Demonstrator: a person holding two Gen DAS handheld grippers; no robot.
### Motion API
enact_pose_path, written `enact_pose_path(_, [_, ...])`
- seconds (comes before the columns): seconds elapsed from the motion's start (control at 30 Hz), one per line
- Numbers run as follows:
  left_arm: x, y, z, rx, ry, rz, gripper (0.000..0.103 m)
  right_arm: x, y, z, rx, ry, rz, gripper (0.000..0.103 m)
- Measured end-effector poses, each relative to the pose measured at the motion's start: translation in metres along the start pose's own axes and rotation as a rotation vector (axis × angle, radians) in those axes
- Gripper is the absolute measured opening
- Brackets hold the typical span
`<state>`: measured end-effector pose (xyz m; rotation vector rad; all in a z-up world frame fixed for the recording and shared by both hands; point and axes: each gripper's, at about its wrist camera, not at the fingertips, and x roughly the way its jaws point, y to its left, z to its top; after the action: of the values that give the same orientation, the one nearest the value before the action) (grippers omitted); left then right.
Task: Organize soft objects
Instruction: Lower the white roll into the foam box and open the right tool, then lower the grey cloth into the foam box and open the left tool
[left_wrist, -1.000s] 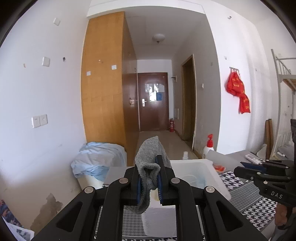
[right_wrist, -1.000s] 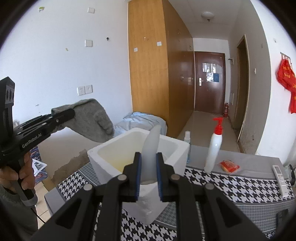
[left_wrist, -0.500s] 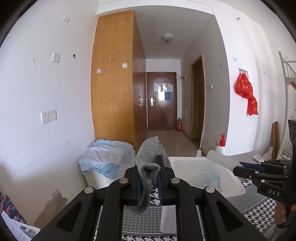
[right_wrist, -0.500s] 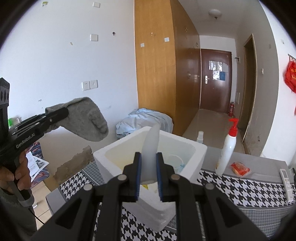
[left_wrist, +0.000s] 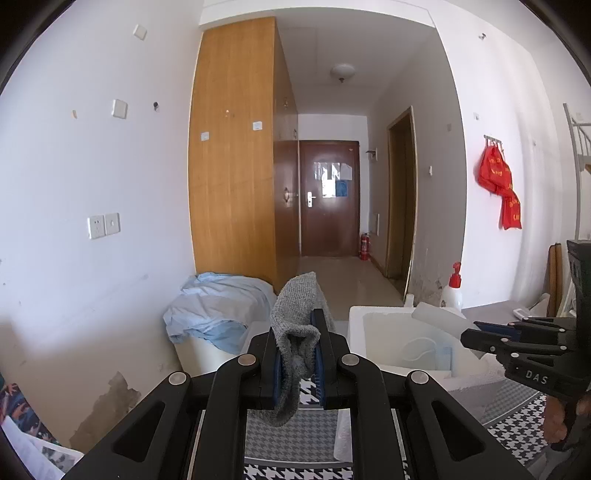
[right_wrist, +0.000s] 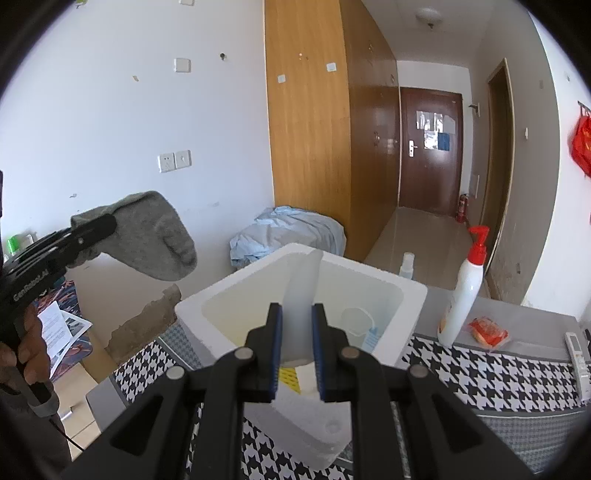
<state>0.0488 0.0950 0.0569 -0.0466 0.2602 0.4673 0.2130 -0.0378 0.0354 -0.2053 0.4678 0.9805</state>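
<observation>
While my left tongs were clamped on the grey sock, I held them up in the air off the left side of the desk, with the sock's toe end bunched between the blue pads and its longer part standing up past the tips. From the right wrist view the sock drooped out beyond those tongs, clear of the box and to its left, over the floor rather than over the opening.

My right tongs were closed on a pale, soft white piece (I could not tell what it was), which stood upright between the pads just above the box's near rim. In the left wrist view they reached in from the right, over the box, with the white piece showing past their tips.

That box was white foam, open at the top, sitting on the houndstooth cloth that covered the desk. Something round and pale, and something blue, lay at its bottom. Right of the box stood a white pump bottle with a red head, near it a small orange packet, and farther right a remote at the cloth's edge. Behind the box a small clear bottle stood. Beyond the desk lay a heap of light blue fabric against the wardrobe.
</observation>
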Motion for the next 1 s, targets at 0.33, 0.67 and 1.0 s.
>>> enact_pose_path(0.33, [0.001, 0.000, -0.001, -0.006, 0.005, -0.002, 0.014, -0.005, -0.004, -0.002, 0.015, -0.028, -0.017, 0.070])
enact_pose_path(0.67, [0.001, -0.006, 0.001, 0.000, 0.001, -0.018, 0.014, -0.018, -0.005, -0.005, 0.010, -0.056, -0.038, 0.087])
enact_pose_path(1.0, [0.001, -0.015, 0.005, 0.000, 0.005, -0.040, 0.014, -0.030, -0.012, -0.007, 0.020, -0.084, -0.064, 0.097])
